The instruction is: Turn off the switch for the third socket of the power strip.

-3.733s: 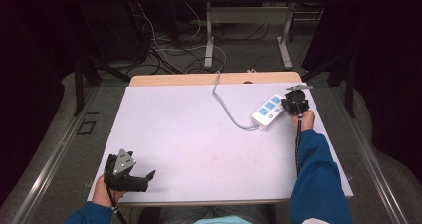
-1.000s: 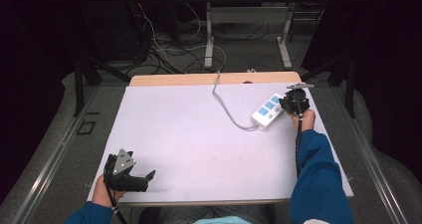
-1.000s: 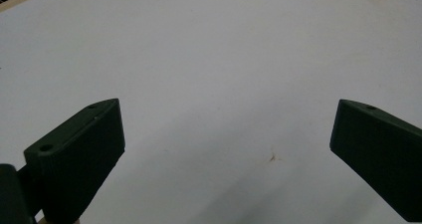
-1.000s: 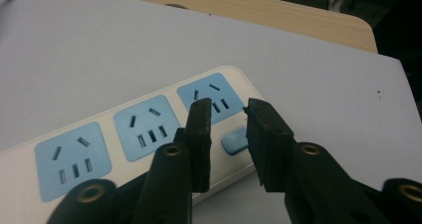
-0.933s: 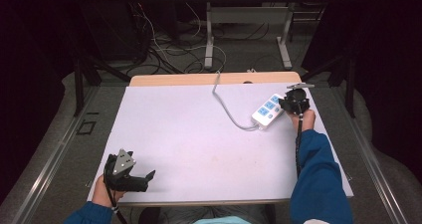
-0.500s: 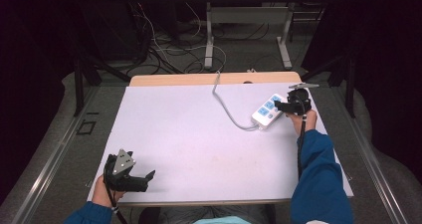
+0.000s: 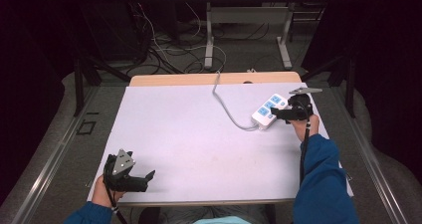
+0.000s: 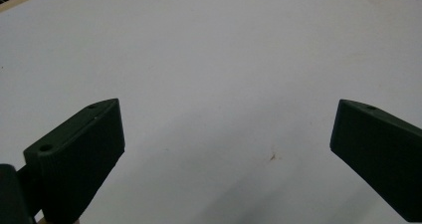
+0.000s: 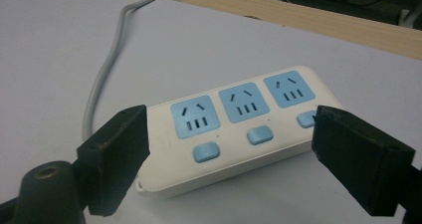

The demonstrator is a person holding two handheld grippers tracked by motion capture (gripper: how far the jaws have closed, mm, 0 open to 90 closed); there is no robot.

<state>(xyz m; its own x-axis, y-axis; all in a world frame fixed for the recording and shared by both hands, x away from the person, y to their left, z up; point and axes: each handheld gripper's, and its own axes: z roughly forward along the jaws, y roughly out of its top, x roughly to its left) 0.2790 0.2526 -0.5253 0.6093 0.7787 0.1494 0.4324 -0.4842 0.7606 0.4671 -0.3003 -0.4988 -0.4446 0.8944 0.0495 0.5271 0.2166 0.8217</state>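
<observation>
A white power strip (image 7: 267, 111) with three blue sockets and three blue switches lies flat near the right side of the white table (image 7: 199, 134). Its grey cable (image 7: 225, 103) runs off over the far edge. My right gripper (image 7: 279, 114) hovers just right of the strip and points at it. In the right gripper view, its jaws have just been opening and stand wide apart, framing the power strip (image 9: 234, 134) without touching it; the right gripper (image 9: 230, 117) holds nothing. My left gripper (image 7: 148, 178) rests open at the near left corner, with only bare tabletop between the jaws of the left gripper (image 8: 226, 114).
A wooden strip (image 7: 209, 78) borders the table's far edge. Beyond it are table legs (image 7: 210, 35) and loose cables (image 7: 164, 55) on the floor. A metal rail (image 7: 54, 159) runs along the left side. Blue sleeves enter from the bottom.
The right gripper's jaws have spread apart, and the hand has drawn back and up a little from the power strip. The strip stays put. The left gripper has not moved.
</observation>
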